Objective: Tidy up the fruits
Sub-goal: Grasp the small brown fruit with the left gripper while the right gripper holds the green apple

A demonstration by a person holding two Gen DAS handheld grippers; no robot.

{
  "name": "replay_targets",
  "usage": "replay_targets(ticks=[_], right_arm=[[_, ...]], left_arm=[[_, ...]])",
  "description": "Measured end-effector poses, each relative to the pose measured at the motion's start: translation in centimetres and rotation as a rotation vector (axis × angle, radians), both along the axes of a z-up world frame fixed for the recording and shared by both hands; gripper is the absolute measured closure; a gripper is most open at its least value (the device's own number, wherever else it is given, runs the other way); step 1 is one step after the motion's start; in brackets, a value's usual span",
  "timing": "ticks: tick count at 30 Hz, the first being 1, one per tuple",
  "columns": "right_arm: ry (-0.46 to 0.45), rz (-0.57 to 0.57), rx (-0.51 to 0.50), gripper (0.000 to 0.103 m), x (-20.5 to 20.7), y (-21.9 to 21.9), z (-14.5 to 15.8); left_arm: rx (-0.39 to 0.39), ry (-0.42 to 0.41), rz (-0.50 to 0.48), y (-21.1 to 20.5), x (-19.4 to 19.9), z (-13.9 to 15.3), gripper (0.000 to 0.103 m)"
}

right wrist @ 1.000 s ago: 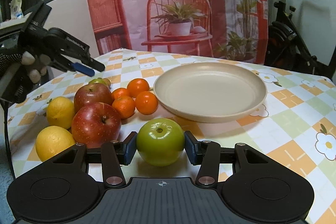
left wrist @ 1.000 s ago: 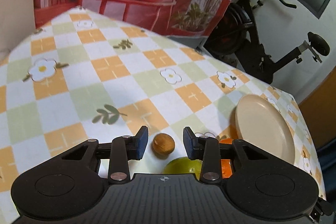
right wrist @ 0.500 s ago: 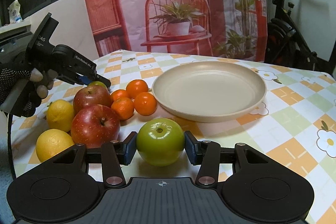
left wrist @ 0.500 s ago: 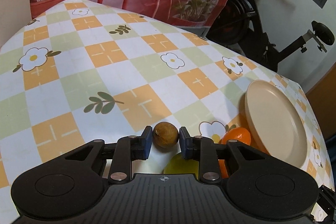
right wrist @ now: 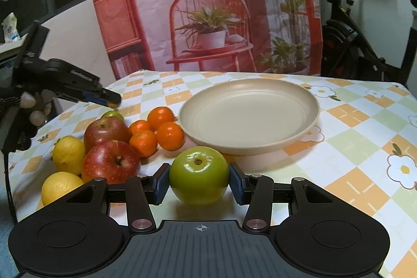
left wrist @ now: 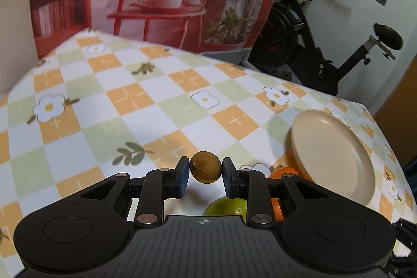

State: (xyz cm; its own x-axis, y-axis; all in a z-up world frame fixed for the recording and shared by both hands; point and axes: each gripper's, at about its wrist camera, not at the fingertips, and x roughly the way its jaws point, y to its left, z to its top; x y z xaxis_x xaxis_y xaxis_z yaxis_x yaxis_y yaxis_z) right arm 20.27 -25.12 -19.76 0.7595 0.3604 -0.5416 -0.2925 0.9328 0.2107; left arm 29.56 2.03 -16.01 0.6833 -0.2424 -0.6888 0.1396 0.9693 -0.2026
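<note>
Both grippers held fruit beside the beige plate (right wrist: 249,116).

The left gripper (left wrist: 206,171) was closed on a small brown round fruit (left wrist: 206,170), pinched between its blue pads above the checked tablecloth (left wrist: 130,106); whether the fruit was clear of the cloth could not be told. Below it lay a green fruit (left wrist: 225,207) and an orange (left wrist: 284,171), the latter against the near rim of the plate. The right gripper (right wrist: 199,180) was closed on a green apple (right wrist: 199,175), both pads touching its sides, just in front of the plate; whether the apple rested on the cloth could not be told. Left of the plate sat four small oranges (right wrist: 166,132), touching one another, then two red apples (right wrist: 110,164) and two lemons (right wrist: 69,154) farther from the plate. An exercise bike (right wrist: 351,43) stood behind the plate, beyond the table.
</note>
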Motion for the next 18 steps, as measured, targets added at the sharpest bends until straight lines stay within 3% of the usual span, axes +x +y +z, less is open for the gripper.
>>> replay_targets(ticks=[8,18], right_arm=[[-0.002,-0.044,-0.012,0.059,0.3,-0.1,0.7],[-0.069,-0.091,0.021,0.059,2.8,-2.4,4.9]], left_arm=[[0.02,-0.09,-0.057,-0.7,-1.5,2.8,0.074],[-0.025,-0.187,-0.113,-2.7,-1.9,6.9,0.074]])
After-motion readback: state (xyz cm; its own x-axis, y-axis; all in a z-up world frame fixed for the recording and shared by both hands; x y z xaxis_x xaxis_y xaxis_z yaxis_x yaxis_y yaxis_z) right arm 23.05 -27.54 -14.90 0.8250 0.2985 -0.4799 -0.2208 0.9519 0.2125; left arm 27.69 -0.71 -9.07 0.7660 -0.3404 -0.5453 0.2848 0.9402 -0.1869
